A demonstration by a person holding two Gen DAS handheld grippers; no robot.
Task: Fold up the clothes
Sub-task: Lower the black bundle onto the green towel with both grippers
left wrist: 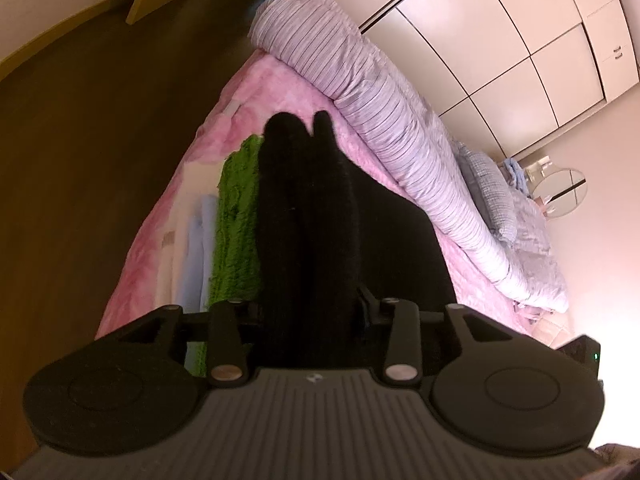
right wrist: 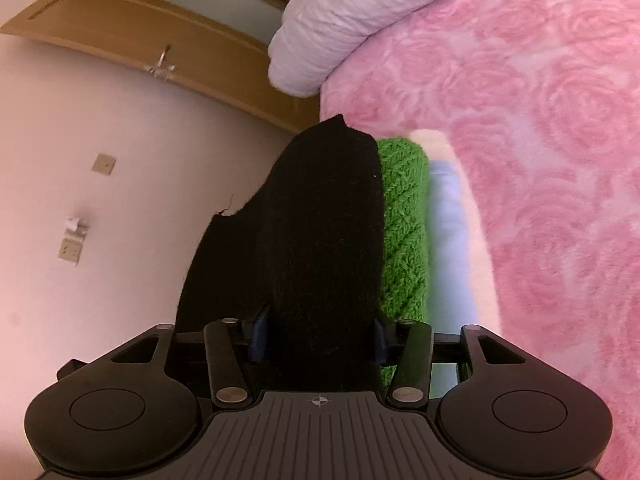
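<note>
A black knitted garment (left wrist: 304,208) (right wrist: 320,220), folded thick, runs forward from both grippers over a stack of folded clothes on the bed. The stack holds a green knit sweater (left wrist: 236,216) (right wrist: 404,220) and a light blue garment (left wrist: 200,240) (right wrist: 448,240). My left gripper (left wrist: 308,304) has the black cloth between its jaws and over its fingers, which are hidden; the jaws stand wide. My right gripper (right wrist: 320,332) also stands wide, its blue pads (right wrist: 259,334) showing at either side of the black cloth.
A pink rose-pattern blanket (left wrist: 256,88) (right wrist: 540,120) covers the bed. A rolled striped duvet (left wrist: 360,80) (right wrist: 340,20) and a pillow (left wrist: 488,192) lie along its far side. Dark floor (left wrist: 100,140), white wardrobe (left wrist: 500,40) and a wooden door (right wrist: 140,32) surround it.
</note>
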